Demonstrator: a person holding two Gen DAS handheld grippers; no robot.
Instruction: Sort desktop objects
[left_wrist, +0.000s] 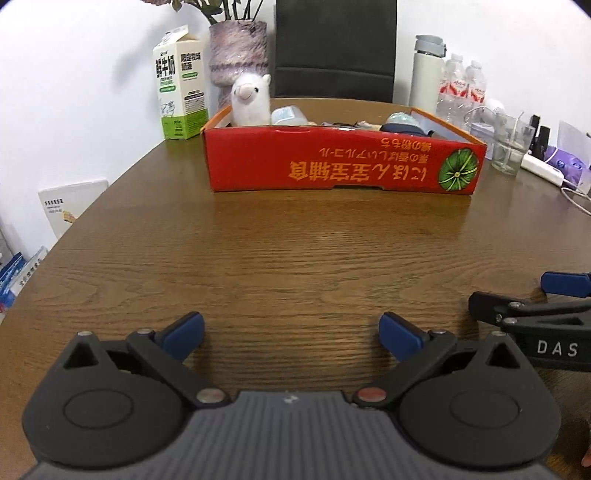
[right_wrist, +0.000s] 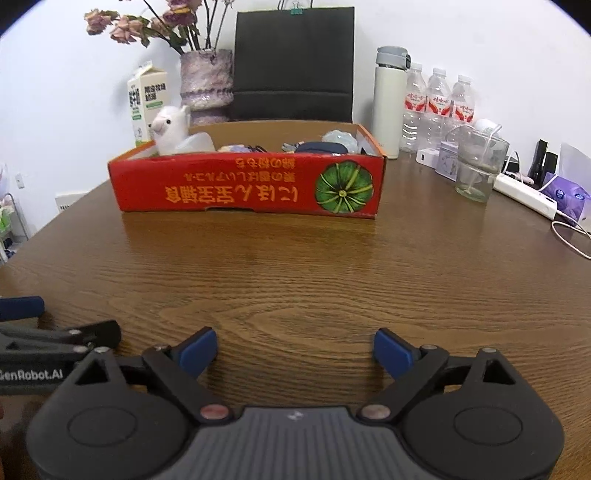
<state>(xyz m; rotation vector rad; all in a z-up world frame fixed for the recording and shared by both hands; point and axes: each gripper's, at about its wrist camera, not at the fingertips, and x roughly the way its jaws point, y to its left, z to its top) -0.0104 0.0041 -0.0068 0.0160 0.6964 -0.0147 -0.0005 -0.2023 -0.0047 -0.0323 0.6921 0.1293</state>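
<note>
A red cardboard box (left_wrist: 343, 162) (right_wrist: 247, 184) with a green pumpkin print stands at the far middle of the wooden table. Inside it sit a white plush alpaca (left_wrist: 251, 98) (right_wrist: 171, 129), a pale plastic container (left_wrist: 288, 116) and several small dark items. My left gripper (left_wrist: 291, 334) hovers open over bare wood near the table's front, nothing between its blue pads. My right gripper (right_wrist: 295, 350) is open beside it, also with nothing between its pads. Each gripper shows at the edge of the other's view.
Behind the box stand a milk carton (left_wrist: 181, 85), a vase with dried flowers (right_wrist: 205, 83) and a black bag (right_wrist: 293, 62). At the right are a white flask (right_wrist: 388, 99), water bottles (right_wrist: 437, 107), a glass (right_wrist: 478, 166), a power strip (right_wrist: 524, 194) and a cable.
</note>
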